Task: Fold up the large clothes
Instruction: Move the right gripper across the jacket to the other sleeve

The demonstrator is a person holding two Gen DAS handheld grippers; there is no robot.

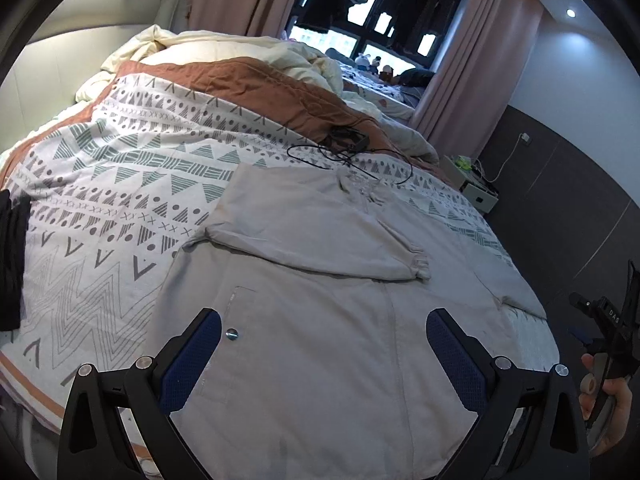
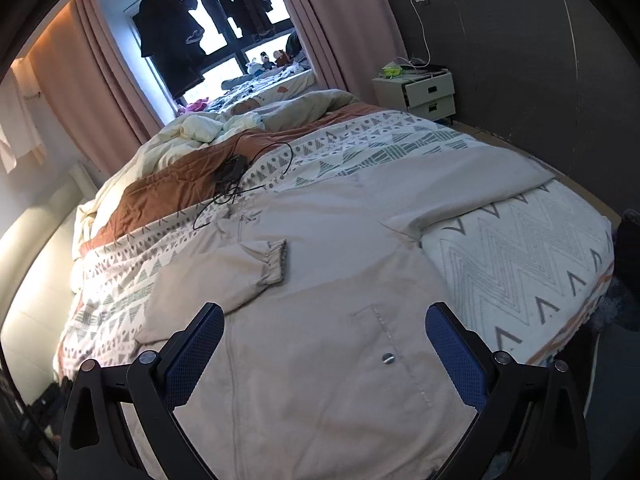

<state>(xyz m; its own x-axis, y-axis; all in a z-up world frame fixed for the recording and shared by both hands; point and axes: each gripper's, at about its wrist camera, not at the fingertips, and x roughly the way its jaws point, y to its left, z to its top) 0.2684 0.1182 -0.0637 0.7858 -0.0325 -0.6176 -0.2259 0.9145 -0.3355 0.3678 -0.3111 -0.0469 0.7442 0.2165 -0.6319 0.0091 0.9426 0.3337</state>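
A large beige jacket (image 1: 320, 344) lies spread flat on the bed, front up, with a snap button (image 1: 231, 335) by a pocket. One sleeve (image 1: 320, 236) is folded across the chest, its elastic cuff (image 1: 418, 266) lying on the body. The jacket also shows in the right wrist view (image 2: 320, 360), with the folded sleeve (image 2: 224, 276) at the left and the other sleeve (image 2: 460, 176) stretched out to the right. My left gripper (image 1: 323, 354) is open and empty above the jacket's lower part. My right gripper (image 2: 325, 354) is open and empty above the hem near a pocket snap (image 2: 387, 358).
The patterned duvet (image 1: 120, 200) covers the bed, with a crumpled cream quilt (image 1: 224, 48) at the far end. A tangle of black cable (image 1: 352, 148) lies just beyond the collar. A white nightstand (image 2: 428, 94) stands by the dark wall. Dark clothing (image 1: 12, 260) lies at the bed's left edge.
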